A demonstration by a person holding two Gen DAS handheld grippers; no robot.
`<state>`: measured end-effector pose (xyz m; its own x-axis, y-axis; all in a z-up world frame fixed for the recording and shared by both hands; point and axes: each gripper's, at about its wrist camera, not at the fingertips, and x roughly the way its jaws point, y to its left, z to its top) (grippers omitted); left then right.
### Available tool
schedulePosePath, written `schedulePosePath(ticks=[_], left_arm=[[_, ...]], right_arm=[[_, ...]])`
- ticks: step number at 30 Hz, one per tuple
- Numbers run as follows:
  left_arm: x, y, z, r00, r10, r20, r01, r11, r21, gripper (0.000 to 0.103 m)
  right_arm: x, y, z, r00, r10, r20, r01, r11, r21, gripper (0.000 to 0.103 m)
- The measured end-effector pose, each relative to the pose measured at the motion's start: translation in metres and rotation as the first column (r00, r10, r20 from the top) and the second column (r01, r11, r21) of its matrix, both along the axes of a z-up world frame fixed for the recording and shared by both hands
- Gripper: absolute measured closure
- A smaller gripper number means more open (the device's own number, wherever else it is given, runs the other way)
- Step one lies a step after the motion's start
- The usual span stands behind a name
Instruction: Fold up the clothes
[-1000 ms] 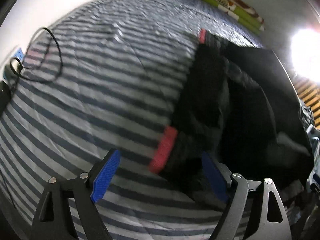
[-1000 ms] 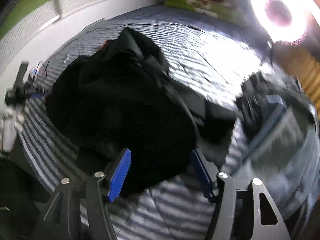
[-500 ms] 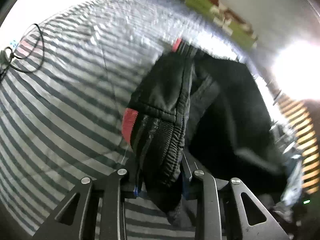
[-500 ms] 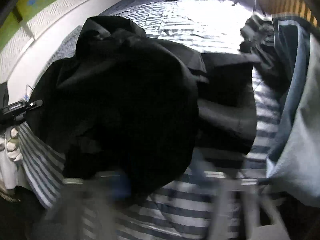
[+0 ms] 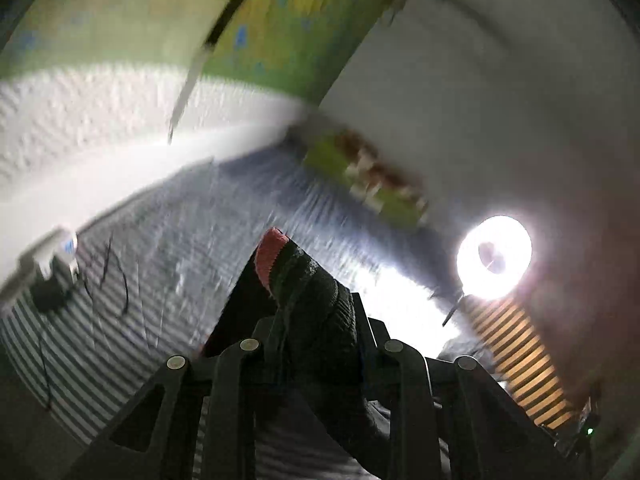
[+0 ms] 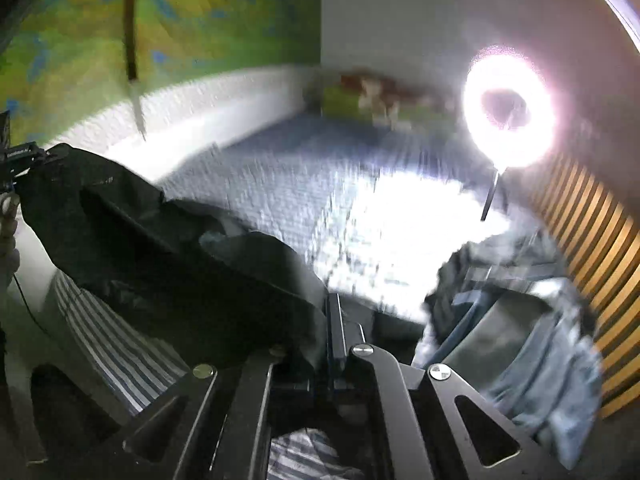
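Observation:
A black garment with a ribbed cuff (image 5: 316, 300) and red trim (image 5: 270, 258) hangs lifted above the striped bed sheet (image 5: 160, 248). My left gripper (image 5: 320, 320) has the cuff between its jaws, which are closing on it. In the right wrist view the same black garment (image 6: 160, 256) stretches from the far left edge down to my right gripper (image 6: 334, 320), which is shut on a fold of the fabric. The pads of both grippers are hidden by cloth. A gloved hand (image 6: 8, 232) shows at the left edge.
A bright ring light (image 6: 508, 116) stands beyond the bed on the right, beside a slatted wooden wall (image 6: 592, 248). A heap of grey-blue clothes (image 6: 512, 320) lies at the right. A charger and cable (image 5: 52, 276) rest by the left wall. Green bedding (image 5: 372, 184) lies at the far end.
Both grippers closed on the black garment and rose, lifting it off the bed. The views tilted up, so the wall and ring light now fill the upper part.

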<state>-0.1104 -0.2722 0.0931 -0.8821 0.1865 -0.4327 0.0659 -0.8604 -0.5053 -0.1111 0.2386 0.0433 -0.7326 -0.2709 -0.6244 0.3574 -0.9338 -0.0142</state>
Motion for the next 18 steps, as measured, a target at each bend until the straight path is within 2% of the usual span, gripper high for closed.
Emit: schedulePosePath(ticks=[4, 6, 9, 11, 13, 16, 18], left_arm=[[0.045, -0.002, 0.078, 0.992, 0.012, -0.125, -0.018, 0.999, -0.043, 0.076], [0.063, 0.003, 0.114, 0.984, 0.021, -0.175, -0.039, 0.994, -0.102, 0.076], [0.070, 0.010, 0.148, 0.977, 0.032, -0.209, -0.070, 0.982, -0.173, 0.076], [0.061, 0.014, 0.154, 0.979, 0.035, -0.201, -0.075, 0.978, -0.193, 0.076], [0.038, 0.015, 0.147, 0.984, 0.044, -0.173, -0.081, 0.974, -0.213, 0.076], [-0.015, 0.017, 0.115, 0.993, 0.067, -0.100, -0.088, 0.970, -0.225, 0.076], [-0.061, 0.017, 0.081, 0.996, 0.088, -0.026, -0.091, 0.967, -0.238, 0.076]], right_arm=[[0.031, -0.001, 0.069, 0.993, 0.033, -0.112, -0.036, 0.999, -0.025, 0.100], [0.051, 0.002, 0.106, 0.981, 0.039, -0.188, -0.047, 0.998, -0.038, 0.100], [0.066, 0.003, 0.143, 0.963, 0.055, -0.262, -0.072, 0.996, -0.053, 0.100], [0.062, 0.001, 0.153, 0.957, 0.063, -0.282, -0.082, 0.995, -0.056, 0.100], [0.046, -0.004, 0.151, 0.958, 0.064, -0.281, -0.081, 0.996, -0.048, 0.100], [-0.002, -0.013, 0.127, 0.974, 0.056, -0.219, -0.067, 0.997, -0.042, 0.100], [-0.046, -0.016, 0.099, 0.989, 0.046, -0.142, -0.054, 0.997, -0.053, 0.100]])
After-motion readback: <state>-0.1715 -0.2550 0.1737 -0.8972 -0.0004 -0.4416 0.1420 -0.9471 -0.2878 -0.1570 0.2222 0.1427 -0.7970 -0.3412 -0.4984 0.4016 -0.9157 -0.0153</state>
